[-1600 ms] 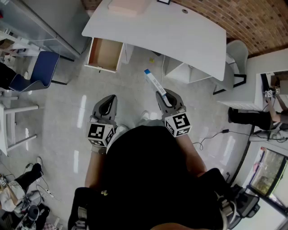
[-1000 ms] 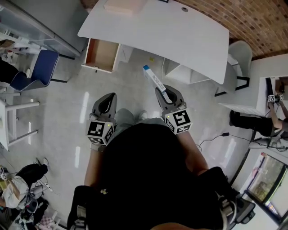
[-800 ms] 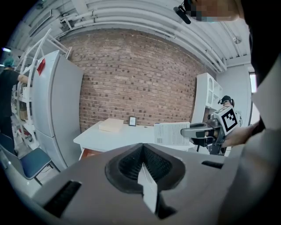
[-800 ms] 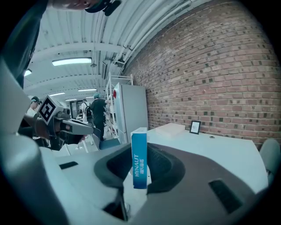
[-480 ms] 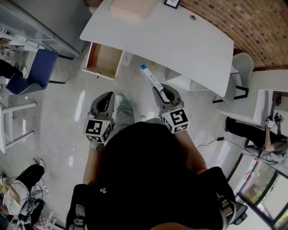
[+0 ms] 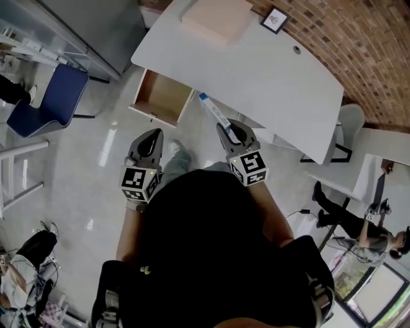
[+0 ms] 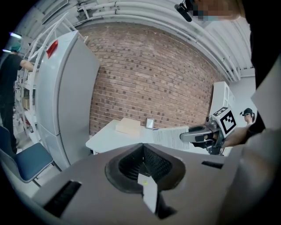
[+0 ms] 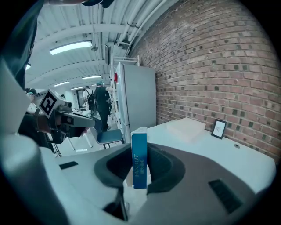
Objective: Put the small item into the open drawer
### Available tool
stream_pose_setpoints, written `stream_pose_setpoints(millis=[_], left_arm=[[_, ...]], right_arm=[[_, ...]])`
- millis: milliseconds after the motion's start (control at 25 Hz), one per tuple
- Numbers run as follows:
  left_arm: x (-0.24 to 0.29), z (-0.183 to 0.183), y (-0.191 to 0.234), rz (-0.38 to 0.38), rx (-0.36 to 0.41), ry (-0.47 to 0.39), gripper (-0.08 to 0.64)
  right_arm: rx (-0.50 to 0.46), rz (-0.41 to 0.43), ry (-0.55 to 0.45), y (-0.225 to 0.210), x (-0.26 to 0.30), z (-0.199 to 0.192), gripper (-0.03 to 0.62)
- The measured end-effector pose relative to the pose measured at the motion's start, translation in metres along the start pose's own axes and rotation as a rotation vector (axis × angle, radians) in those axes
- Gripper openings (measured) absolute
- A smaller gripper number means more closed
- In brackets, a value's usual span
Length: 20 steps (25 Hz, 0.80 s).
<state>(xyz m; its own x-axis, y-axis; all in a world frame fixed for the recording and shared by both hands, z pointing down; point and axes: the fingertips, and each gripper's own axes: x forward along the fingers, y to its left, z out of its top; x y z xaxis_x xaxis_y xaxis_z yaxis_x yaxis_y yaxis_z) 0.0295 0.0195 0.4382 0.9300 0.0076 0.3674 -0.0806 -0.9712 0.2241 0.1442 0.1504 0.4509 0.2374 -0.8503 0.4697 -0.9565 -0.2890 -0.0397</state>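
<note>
My right gripper (image 6: pixel 225 128) is shut on a long blue-and-white box (image 6: pixel 213 111), which sticks out forward toward the white desk (image 6: pixel 269 70). In the right gripper view the box (image 8: pixel 139 158) stands upright, pinched between the dark pads. The open wooden drawer (image 6: pixel 163 97) hangs out under the desk's left end, ahead of and between both grippers, and looks empty. My left gripper (image 6: pixel 154 133) is shut with nothing in it; its jaws (image 7: pixel 142 147) meet at the tip. Each gripper shows in the other's view: the right gripper (image 7: pixel 197 135) and the left gripper (image 8: pixel 74 119).
A pink flat box (image 6: pixel 216 19) and a small picture frame (image 6: pixel 275 20) lie on the desk. A blue chair (image 6: pixel 48 102) stands at the left beside a tall grey cabinet (image 7: pixel 66 101). A white chair (image 6: pixel 349 122) sits at the right. A brick wall (image 6: pixel 359 38) runs behind the desk.
The desk and drawer have come nearer as the person walks forward with both grippers. The right gripper still holds the box, and the left stays shut and empty.
</note>
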Motion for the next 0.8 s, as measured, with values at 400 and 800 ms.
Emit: stream_pose_setpoints(millis=[400,800], left_arm=[[-0.020,-0.009,0.073,0.136,-0.100,0.010,0.002],[-0.037,-0.029,0.083,0.297,-0.200,0.031,0.002]], right_arm=[[-0.115,0.174,0.157,0.030,0.094,0.010,0.091],[-0.233,0.360,0.302,0.045,0.152,-0.018,0.091]])
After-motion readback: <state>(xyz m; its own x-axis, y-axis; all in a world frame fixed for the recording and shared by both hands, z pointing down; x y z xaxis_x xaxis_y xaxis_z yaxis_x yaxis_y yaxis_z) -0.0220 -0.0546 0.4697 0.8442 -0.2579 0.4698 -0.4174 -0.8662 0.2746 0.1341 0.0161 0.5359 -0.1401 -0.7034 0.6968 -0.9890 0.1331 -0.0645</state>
